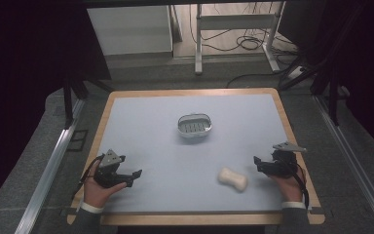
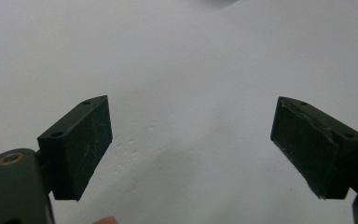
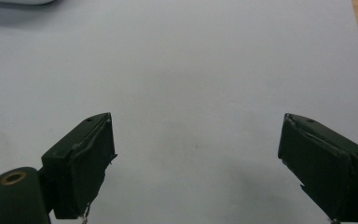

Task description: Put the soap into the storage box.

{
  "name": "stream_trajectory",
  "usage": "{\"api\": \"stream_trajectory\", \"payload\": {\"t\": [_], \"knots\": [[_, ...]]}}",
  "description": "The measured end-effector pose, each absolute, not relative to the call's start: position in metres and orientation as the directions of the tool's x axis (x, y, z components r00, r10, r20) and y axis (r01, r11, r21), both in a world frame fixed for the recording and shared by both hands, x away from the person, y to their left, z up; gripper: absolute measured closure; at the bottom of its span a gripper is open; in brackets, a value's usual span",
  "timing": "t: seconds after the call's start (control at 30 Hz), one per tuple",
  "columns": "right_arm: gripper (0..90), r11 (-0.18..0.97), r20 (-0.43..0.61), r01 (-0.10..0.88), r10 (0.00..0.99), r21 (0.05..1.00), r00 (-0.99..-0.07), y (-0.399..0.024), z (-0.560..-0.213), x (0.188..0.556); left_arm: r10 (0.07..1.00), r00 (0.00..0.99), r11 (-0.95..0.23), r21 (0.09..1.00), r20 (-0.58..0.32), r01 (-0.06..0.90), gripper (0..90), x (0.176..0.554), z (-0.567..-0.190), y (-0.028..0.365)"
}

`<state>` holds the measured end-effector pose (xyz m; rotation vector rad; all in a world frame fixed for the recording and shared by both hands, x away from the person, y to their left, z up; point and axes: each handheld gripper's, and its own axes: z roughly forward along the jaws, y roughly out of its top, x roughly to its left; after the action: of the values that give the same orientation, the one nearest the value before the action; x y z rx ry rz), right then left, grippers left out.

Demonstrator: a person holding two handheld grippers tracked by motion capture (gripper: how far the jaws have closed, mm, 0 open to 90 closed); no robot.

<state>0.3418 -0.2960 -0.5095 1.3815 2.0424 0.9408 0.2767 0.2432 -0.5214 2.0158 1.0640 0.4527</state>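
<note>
My right claw (image 1: 263, 164) rests on the table (image 1: 146, 122) just to the right of the soap bar (image 1: 232, 179), not touching it; its jaws stand wide apart with nothing between them (bare table surface shows in the gap in the right gripper view). My left claw (image 1: 131, 176) sits well to the left of the soap bar, jaws likewise apart and empty. The soap bar lies flat on the table. The soap dish (image 1: 194, 126) stands beyond the soap bar, toward the far edge and slightly left.
</note>
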Motion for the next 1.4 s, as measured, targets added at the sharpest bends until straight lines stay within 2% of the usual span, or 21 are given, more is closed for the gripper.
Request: {"api": "stream_trajectory", "payload": {"t": [0.13, 0.2, 0.33, 0.53, 0.63, 0.83, 1.27, 1.37, 1.4], "knots": [[11.0, 0.252, -0.015, 0.586, 0.925, 0.770, -0.379, -0.296, -0.510, 0.341, 0.808, 0.587, -0.329, 0.786, -0.053, 0.524, 12.6, 0.277, -0.522, 0.242], [11.3, 0.234, 0.021, 0.582, 0.918, 0.779, -0.397, -0.297, -0.509, 0.341, 0.807, 0.588, -0.329, 0.786, -0.054, 0.523, 12.1, 0.277, -0.522, 0.242], [11.5, 0.252, 0.005, 0.567, 0.911, 0.784, -0.411, -0.299, -0.506, 0.339, 0.807, 0.588, -0.326, 0.787, -0.056, 0.523, 11.8, 0.277, -0.522, 0.242], [14.2, 0.271, -0.029, 0.581, 0.920, 0.767, -0.391, -0.299, -0.505, 0.338, 0.800, 0.593, -0.294, 0.801, -0.092, 0.521, 11.9, 0.277, -0.520, 0.243], [14.8, 0.262, -0.024, 0.582, 0.923, 0.770, -0.384, -0.303, -0.503, 0.337, 0.804, 0.592, -0.326, 0.788, -0.060, 0.522, 12.0, 0.277, -0.521, 0.243], [14.9, 0.257, -0.023, 0.579, 0.925, 0.774, -0.380, -0.309, -0.497, 0.334, 0.801, 0.595, -0.319, 0.796, -0.063, 0.515, 12.6, 0.277, -0.521, 0.242], [16.9, 0.311, -0.040, 0.555, 0.894, 0.771, -0.446, -0.308, -0.484, 0.327, 0.801, 0.591, -0.299, 0.796, -0.090, 0.526, 13.4, 0.276, -0.519, 0.244], [18.5, 0.299, -0.030, 0.543, 0.893, 0.784, -0.449, -0.306, -0.481, 0.327, 0.800, 0.591, -0.291, 0.797, -0.100, 0.529, 13.8, 0.276, -0.518, 0.243], [19.2, 0.268, 0.007, 0.523, 0.886, 0.809, -0.464, -0.303, -0.476, 0.326, 0.796, 0.596, -0.289, 0.797, -0.108, 0.530, 13.9, 0.276, -0.519, 0.243]]}}
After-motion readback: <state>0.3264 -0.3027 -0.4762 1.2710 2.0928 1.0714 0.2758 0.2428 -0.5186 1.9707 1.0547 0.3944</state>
